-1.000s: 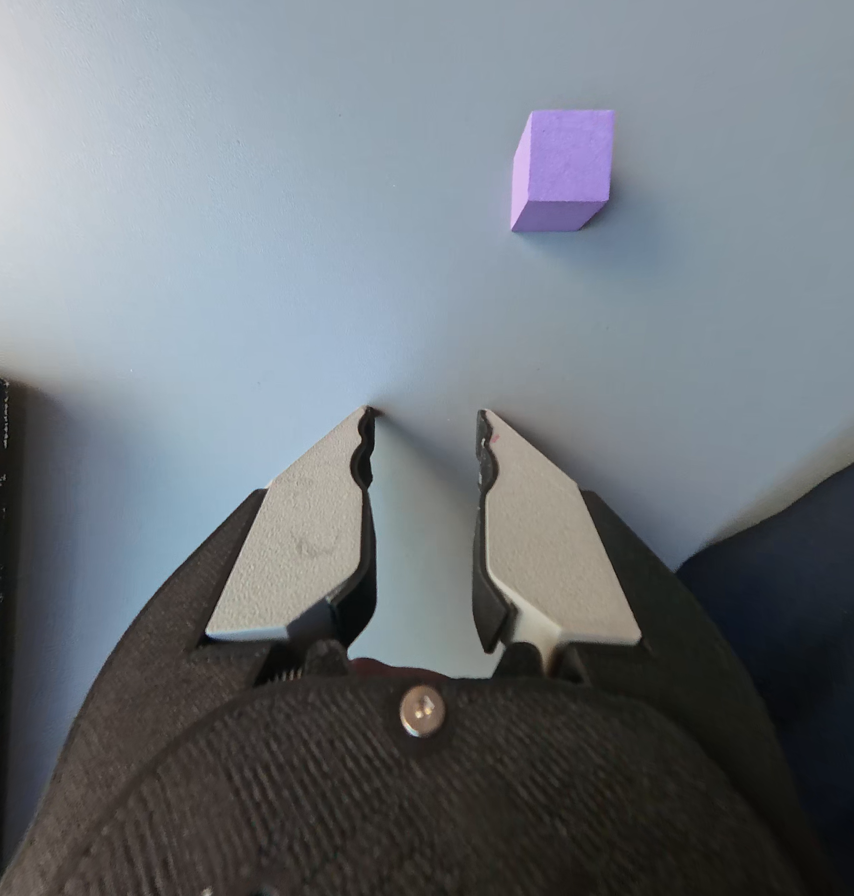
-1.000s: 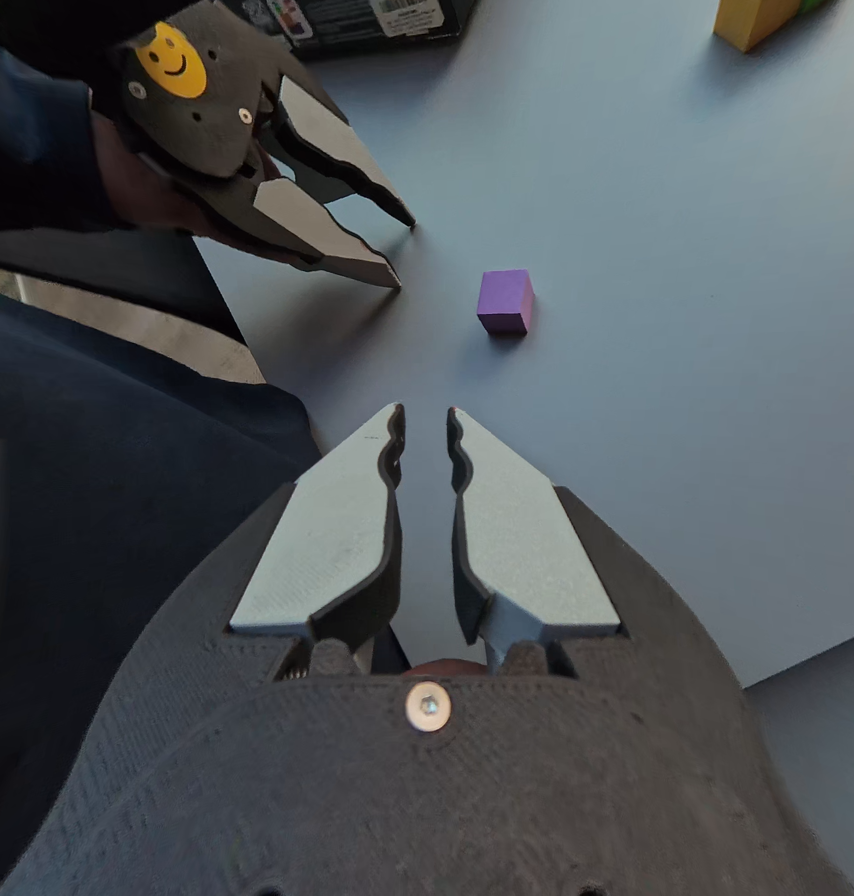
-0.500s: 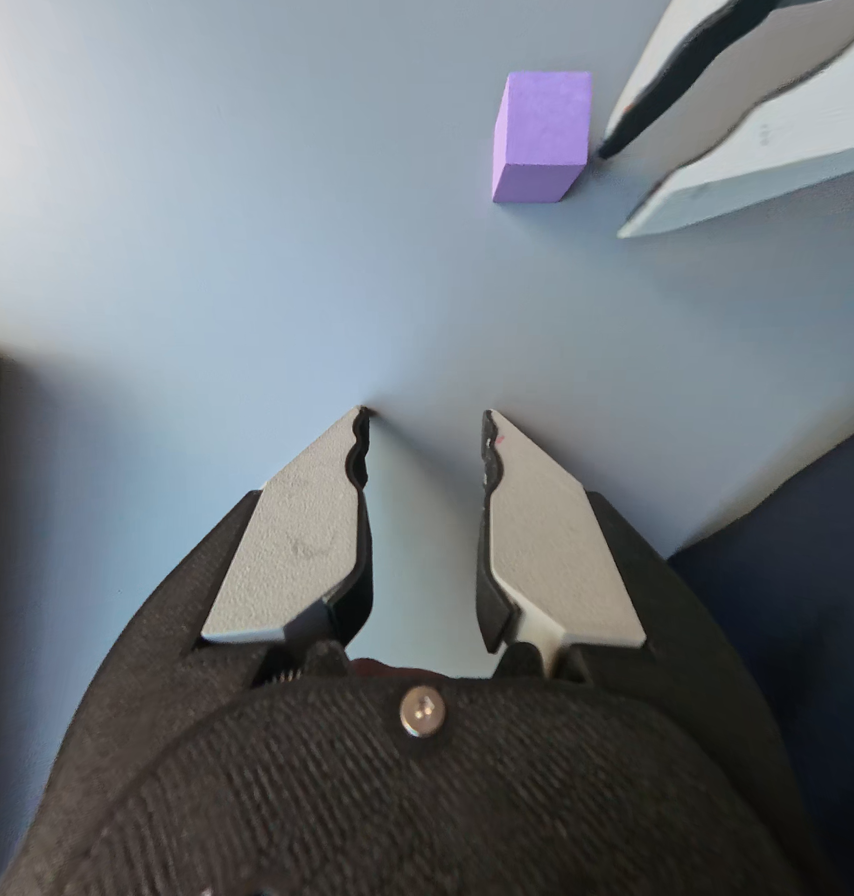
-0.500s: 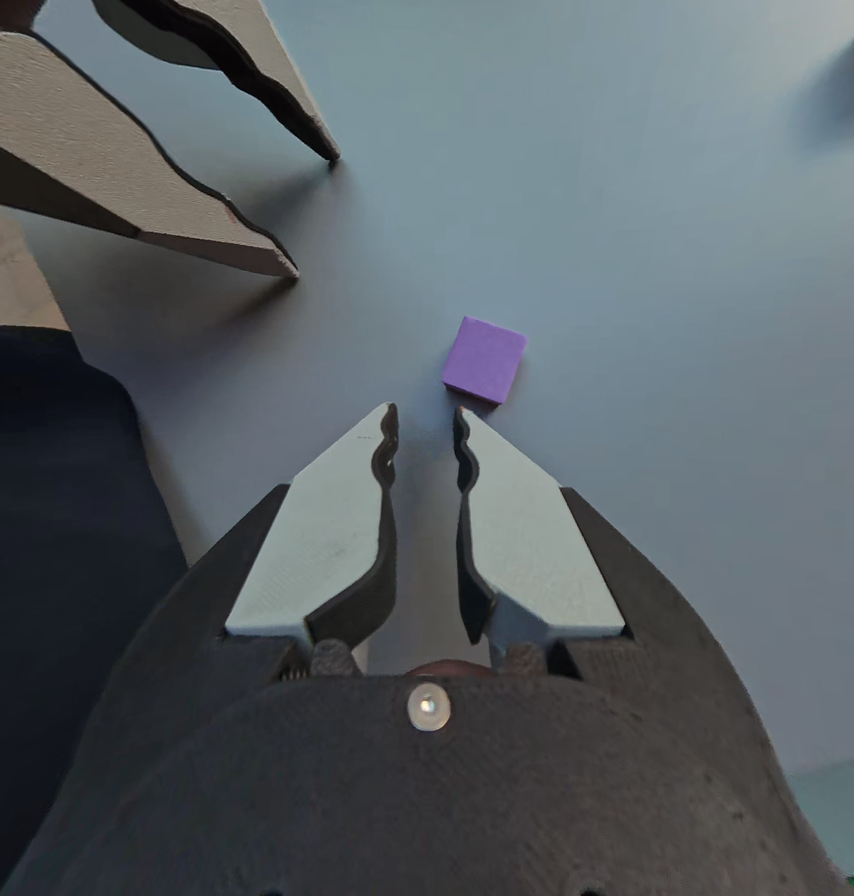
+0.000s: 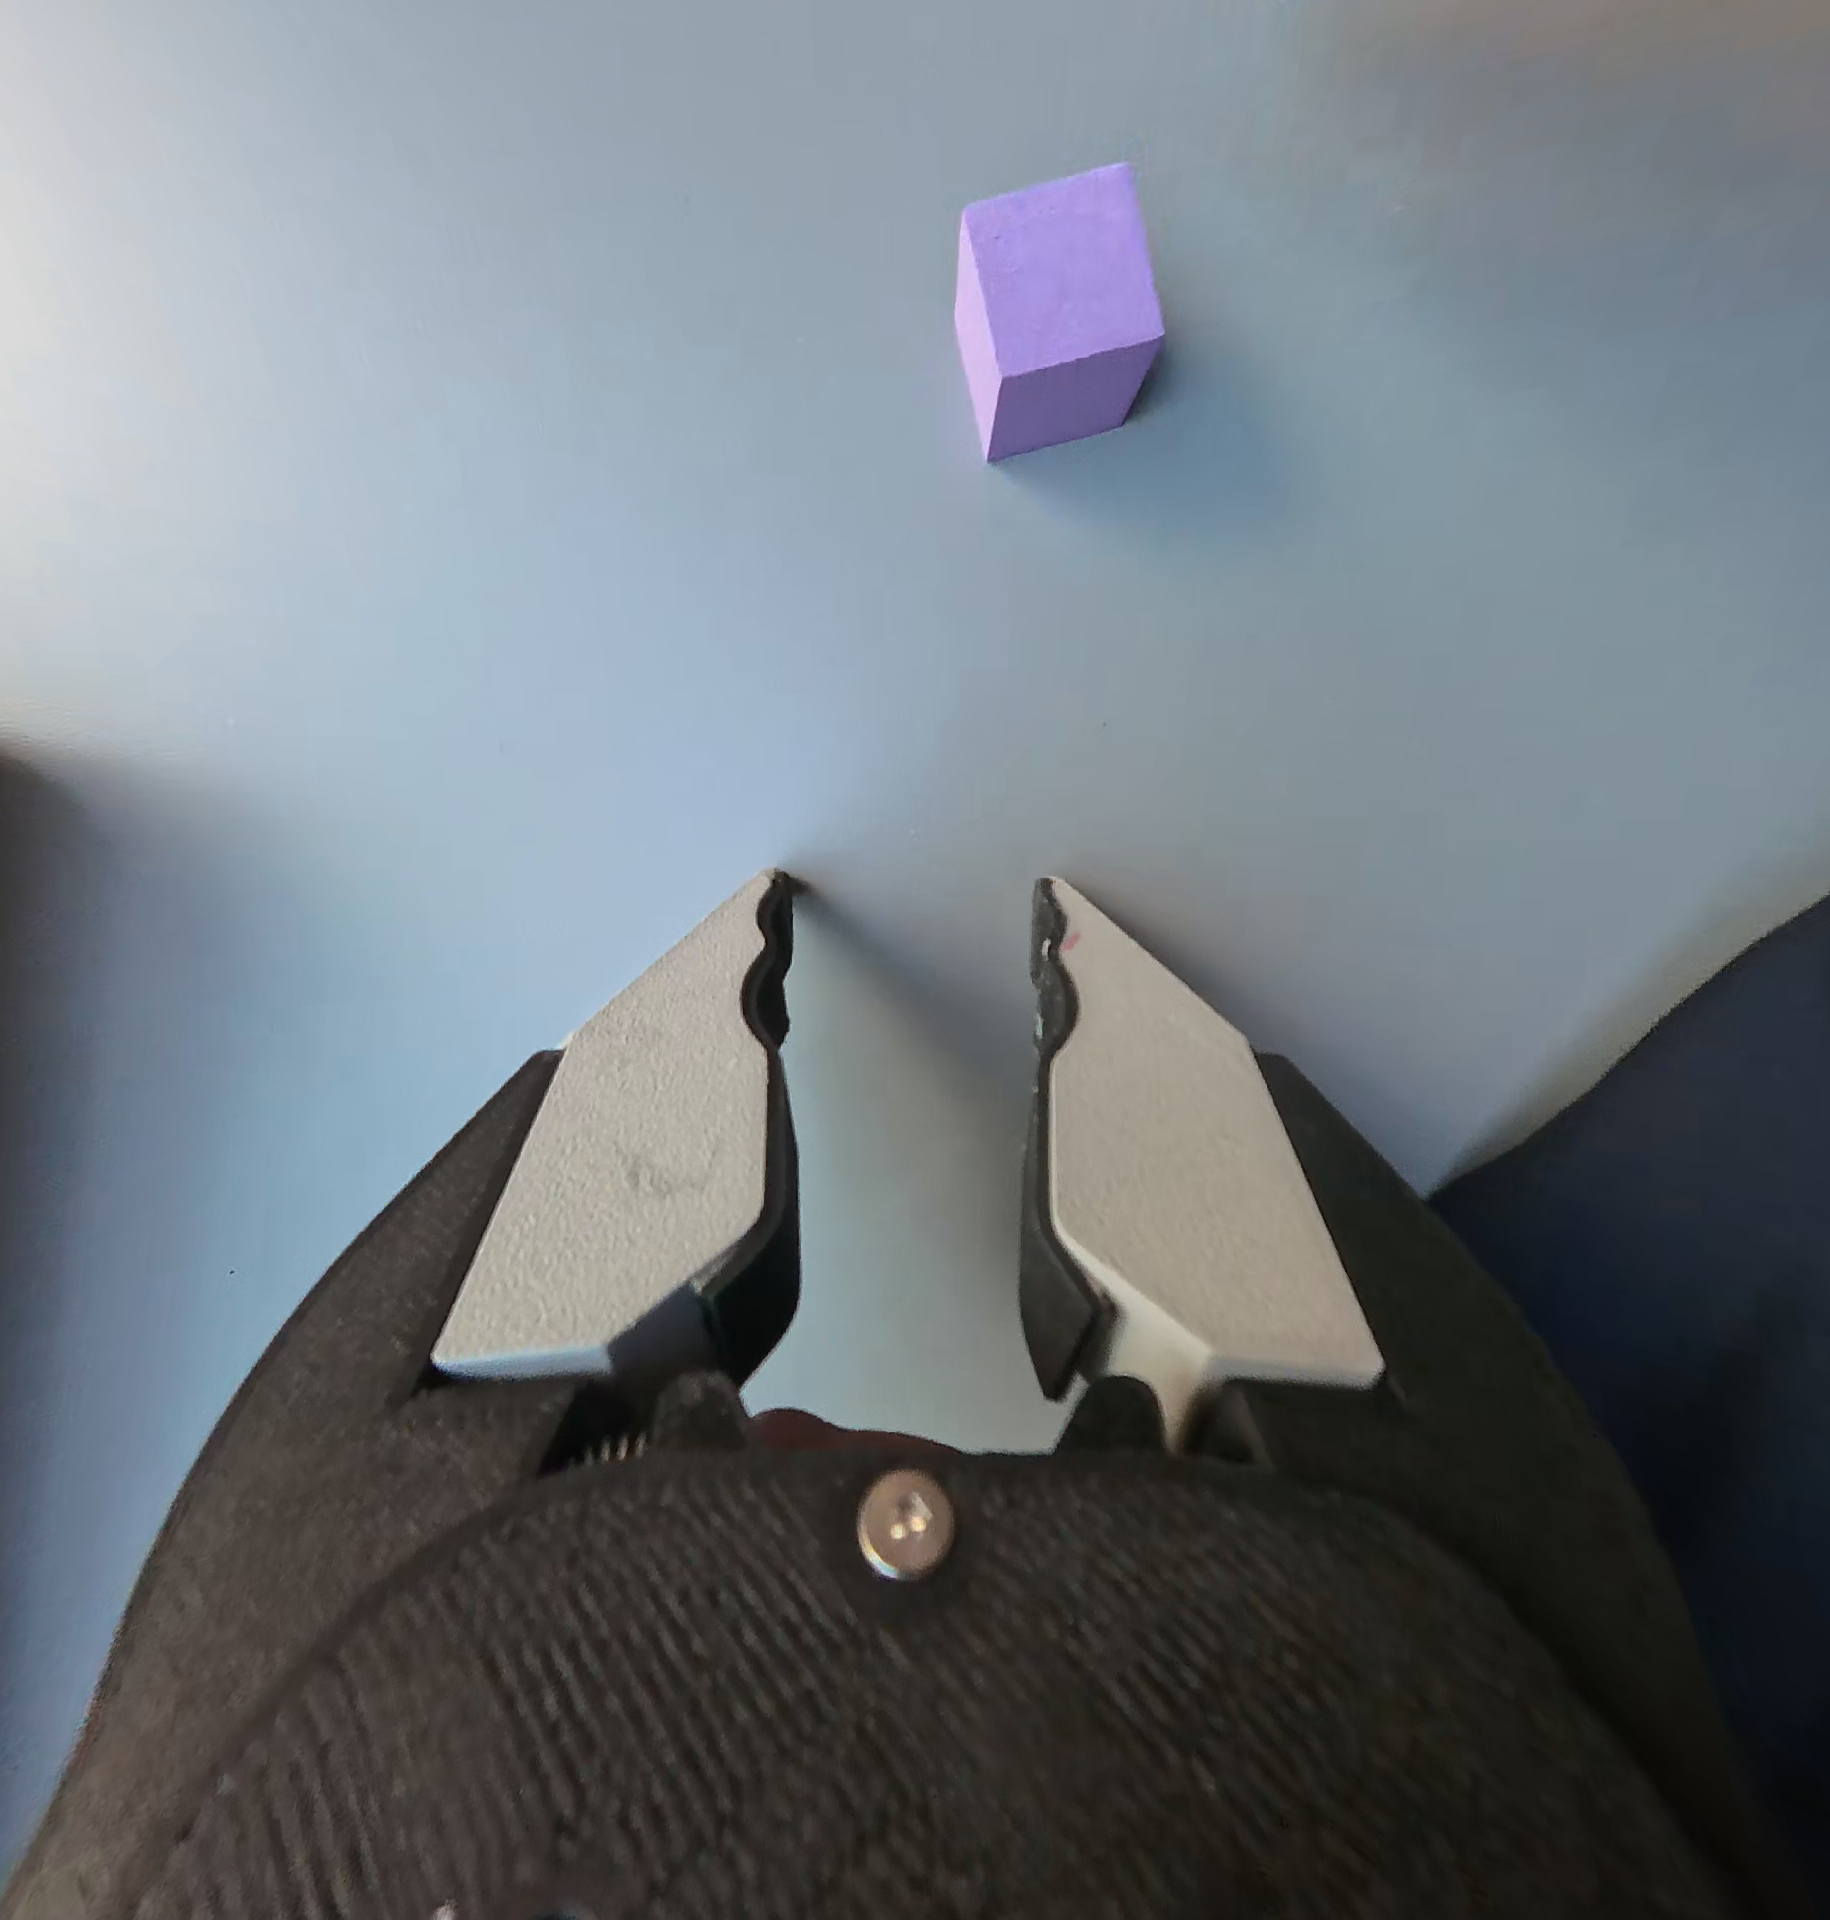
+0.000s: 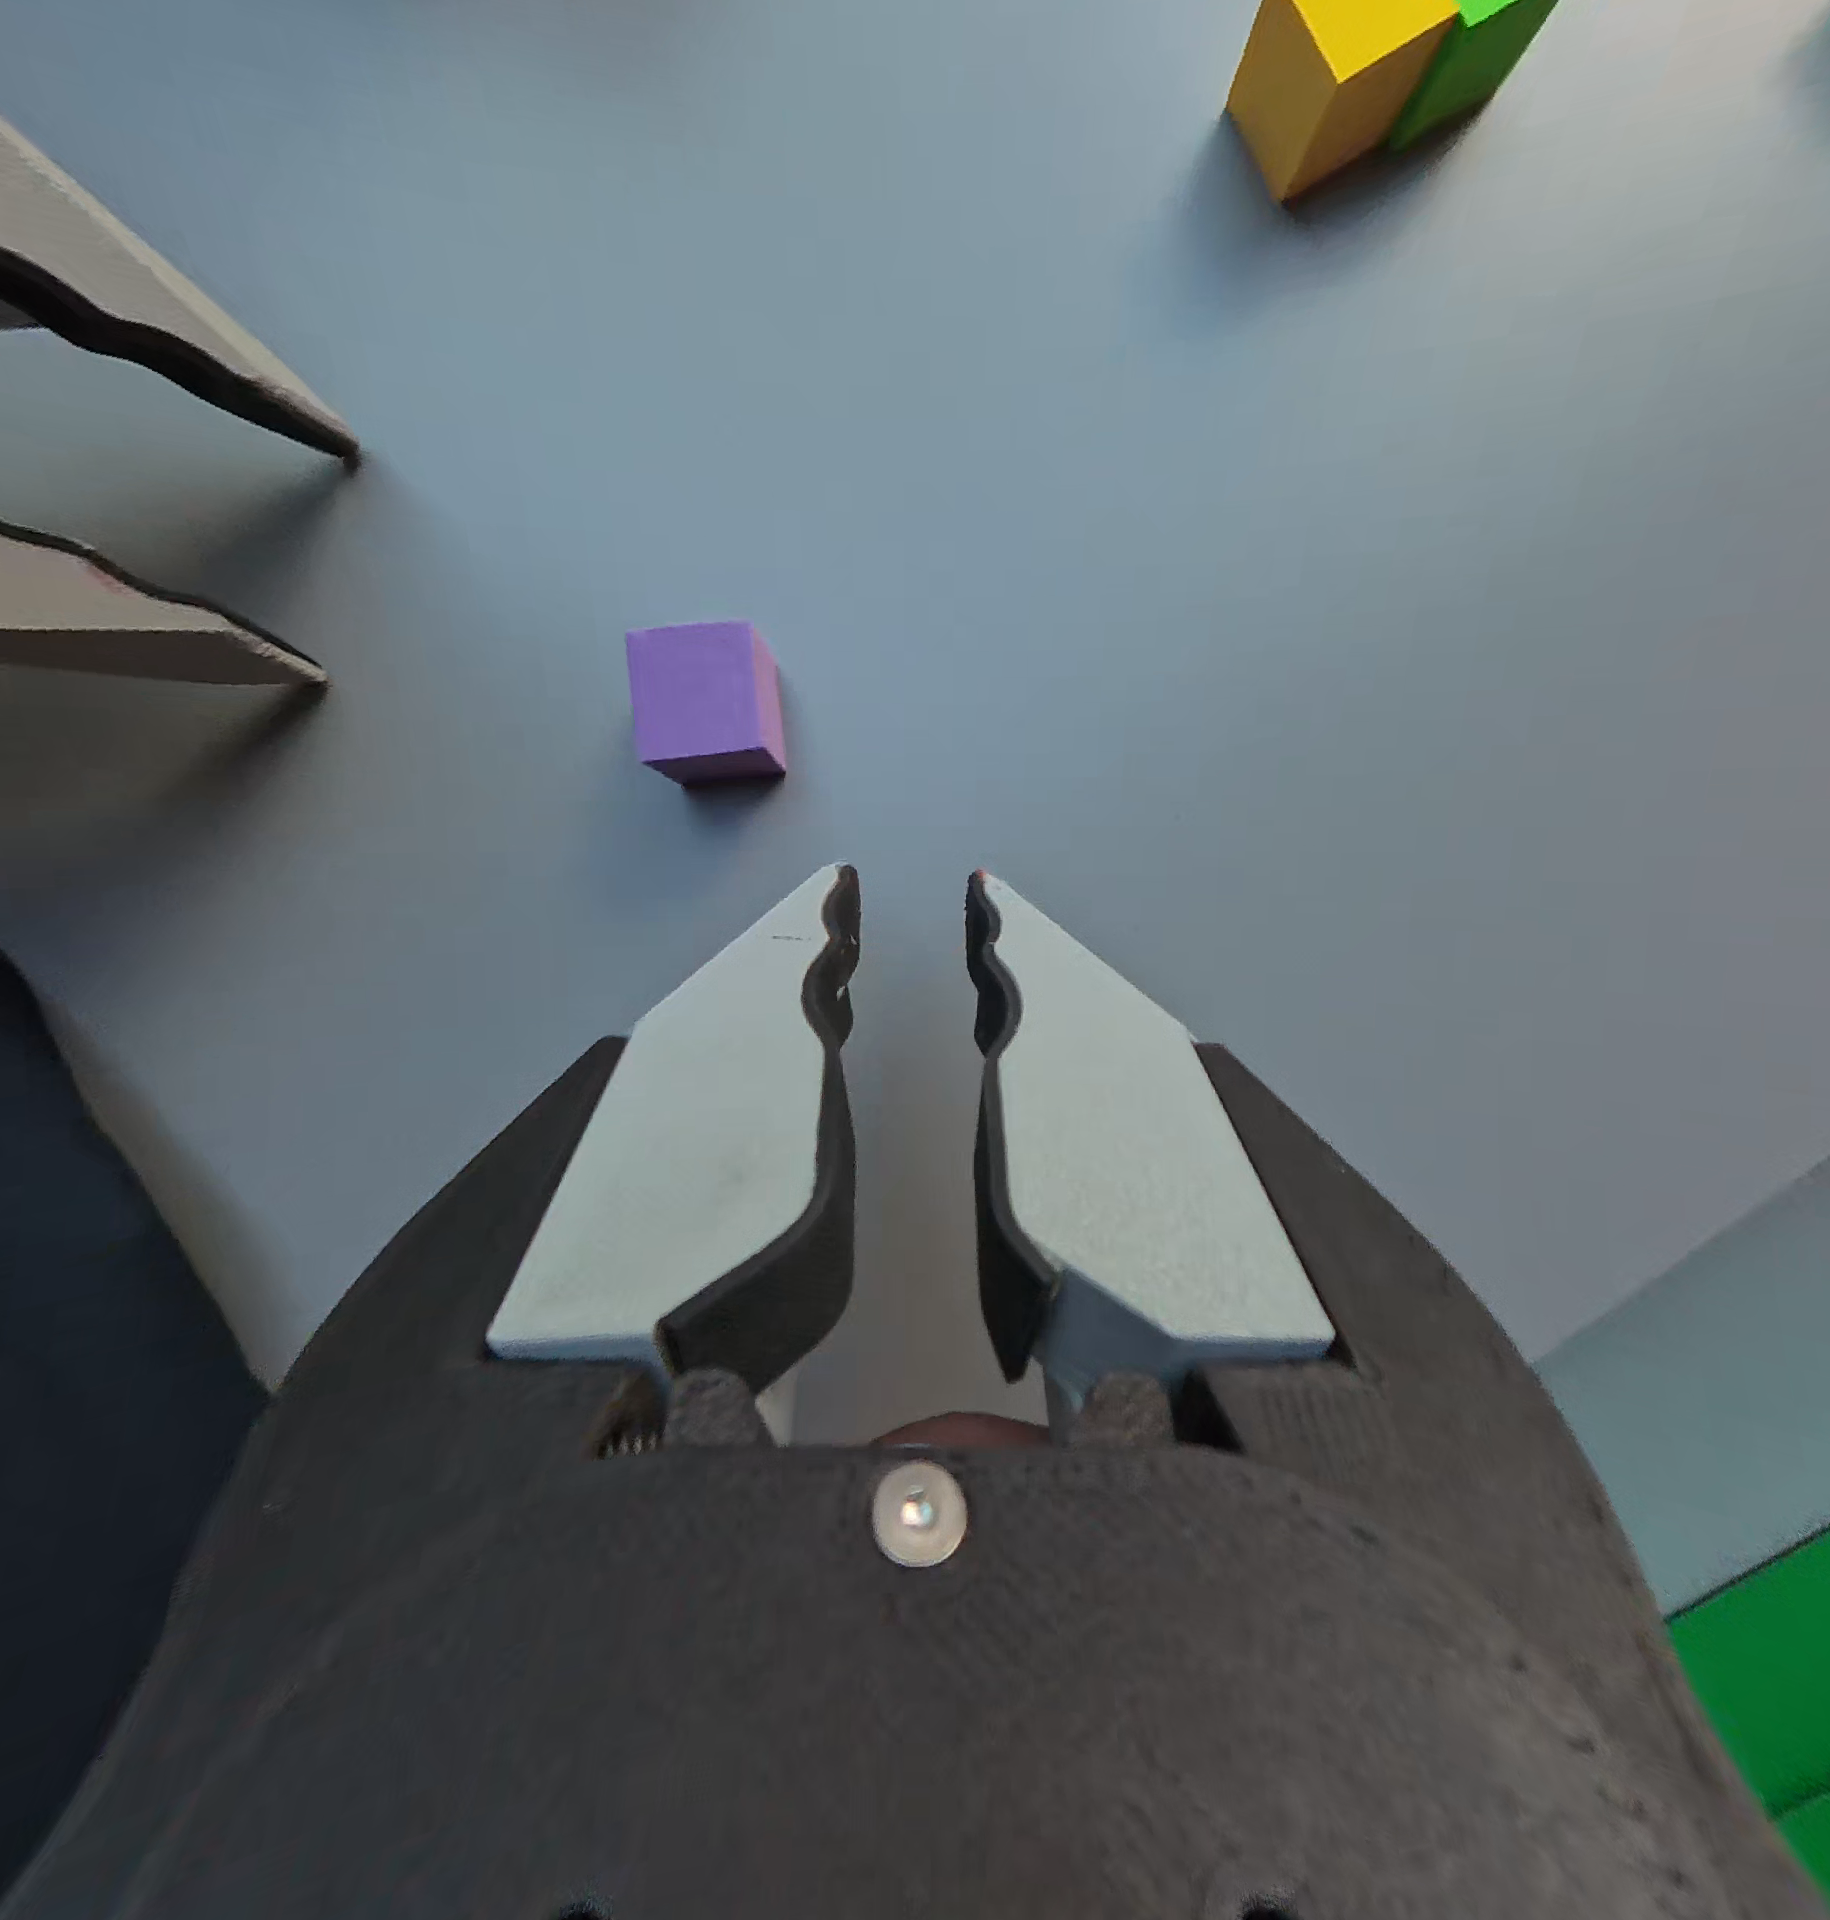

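A small purple cube [image 5: 1056,312] sits alone on the blue-grey table [image 5: 371,416]. In the left wrist view it lies ahead and a little right of my left gripper [image 5: 911,883], which is open with only table between its pads. In the right wrist view the purple cube [image 6: 705,701] lies just ahead and left of my right gripper [image 6: 911,878], which is open by a narrow gap and holds nothing. The left gripper's two fingers [image 6: 163,644] show at the left edge of the right wrist view, spread apart, to the left of the cube.
A yellow block [image 6: 1326,88] with a green block [image 6: 1472,62] behind it stands at the far right. The table's edge [image 6: 1669,1288] runs along the lower right, with a green surface [image 6: 1784,1683] below. Dark blue cloth [image 5: 1721,1195] lies at the near edge. The left gripper's tips are roughly 15 cm from the right gripper's. About 15 cm separates my right fingertips from the yellow block [image 6: 1326,88].
The right gripper came close to the cube, then drew back and to the right; it has left the left wrist view. The cube has turned slightly. The left jaws opened a little.
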Available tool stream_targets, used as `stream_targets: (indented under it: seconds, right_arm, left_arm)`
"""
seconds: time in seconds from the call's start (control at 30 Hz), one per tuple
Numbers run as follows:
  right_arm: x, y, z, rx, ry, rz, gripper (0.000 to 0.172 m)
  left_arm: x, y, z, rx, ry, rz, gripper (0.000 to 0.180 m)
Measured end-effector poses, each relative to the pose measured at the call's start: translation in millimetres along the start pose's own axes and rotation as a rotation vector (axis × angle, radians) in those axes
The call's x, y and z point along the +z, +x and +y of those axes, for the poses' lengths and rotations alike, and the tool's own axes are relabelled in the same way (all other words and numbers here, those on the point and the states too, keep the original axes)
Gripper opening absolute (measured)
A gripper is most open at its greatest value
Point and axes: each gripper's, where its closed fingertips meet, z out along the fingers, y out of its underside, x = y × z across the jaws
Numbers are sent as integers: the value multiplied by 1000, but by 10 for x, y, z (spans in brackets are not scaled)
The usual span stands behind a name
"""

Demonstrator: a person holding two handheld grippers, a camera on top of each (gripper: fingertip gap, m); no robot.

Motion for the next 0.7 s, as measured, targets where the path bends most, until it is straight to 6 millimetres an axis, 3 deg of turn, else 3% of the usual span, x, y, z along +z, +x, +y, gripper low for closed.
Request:
stream_targets:
  seconds: [0.23, 0.7]
  right_arm:
    - [-225, -165, 129, 75, 63, -35, 16]
    - [-188, 92, -42, 100, 132, -98, 12]
  left_arm:
    - [-3, -4, 5, 15, 5, 8, 44]
    - [-3, -8, 8, -10, -57, -4, 43]
